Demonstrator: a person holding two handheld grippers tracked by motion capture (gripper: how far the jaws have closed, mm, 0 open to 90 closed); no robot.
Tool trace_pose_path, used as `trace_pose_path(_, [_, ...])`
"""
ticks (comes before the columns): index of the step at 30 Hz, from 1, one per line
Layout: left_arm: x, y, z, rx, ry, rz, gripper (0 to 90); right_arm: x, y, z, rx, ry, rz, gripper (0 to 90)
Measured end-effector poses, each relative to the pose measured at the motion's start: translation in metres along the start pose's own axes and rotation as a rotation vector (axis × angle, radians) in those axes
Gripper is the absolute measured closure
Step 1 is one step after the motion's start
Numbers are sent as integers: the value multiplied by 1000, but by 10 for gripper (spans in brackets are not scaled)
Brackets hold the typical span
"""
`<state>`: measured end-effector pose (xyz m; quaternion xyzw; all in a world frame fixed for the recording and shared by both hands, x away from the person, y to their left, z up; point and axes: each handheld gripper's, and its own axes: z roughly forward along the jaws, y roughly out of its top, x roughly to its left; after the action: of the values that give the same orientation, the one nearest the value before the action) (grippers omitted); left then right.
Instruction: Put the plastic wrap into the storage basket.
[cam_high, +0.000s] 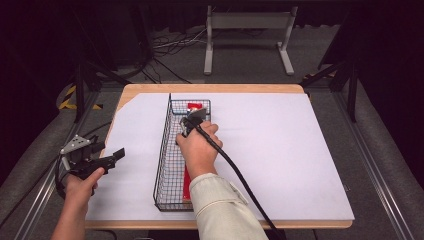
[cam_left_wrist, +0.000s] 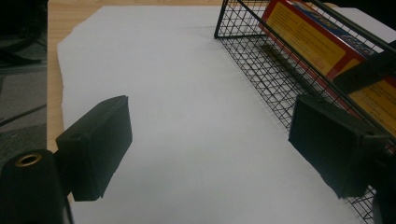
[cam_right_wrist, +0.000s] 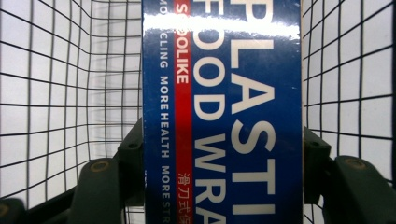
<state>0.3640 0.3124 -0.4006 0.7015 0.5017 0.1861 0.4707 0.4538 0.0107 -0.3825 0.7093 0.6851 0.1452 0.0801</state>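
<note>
Firmly, right hand-held gripper clamps plastic wrap box inside wire basket.

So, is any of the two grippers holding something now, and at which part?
The right gripper grips the long food wrap box across its two narrow sides, inside the wire basket. The left gripper is open and holds nothing.

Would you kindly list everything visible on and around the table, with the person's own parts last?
Plastic wrap box: one, blue and red with yellow side, lying lengthwise in the basket.
Wire basket: one, black, long, mid-table.
Paper sheet: one, white, covering the tabletop.
Table: one, light wood.
Metal stand: one, grey, on the floor beyond.
Left gripper: one, black, open, over the sheet's left edge.
Right gripper: one, black, jaws against both sides of the box.
Sleeve: one, beige, right arm.
</note>
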Motion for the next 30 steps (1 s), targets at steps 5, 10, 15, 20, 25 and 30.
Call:
trace_pose_path(5, [0,0,0,-1,-2,-2,139,1,-1,2,1,-8,3,387])
trace_pose_path(10, [0,0,1,0,0,2,139,2,-1,3,5,-19,5,386])
trace_pose_path(15, [0,1,1,0,-3,0,139,3,-2,5,5,-24,-2,385])
trace_pose_path(20, [0,1,2,0,-6,-2,139,4,-2,6,6,-37,-11,383])
trace_pose_path(25, [0,2,4,1,-9,2,139,5,-3,7,10,-42,-28,367])
trace_pose_path(30, [-1,2,5,0,-10,4,139,6,-3,4,-37,-33,-50,315])
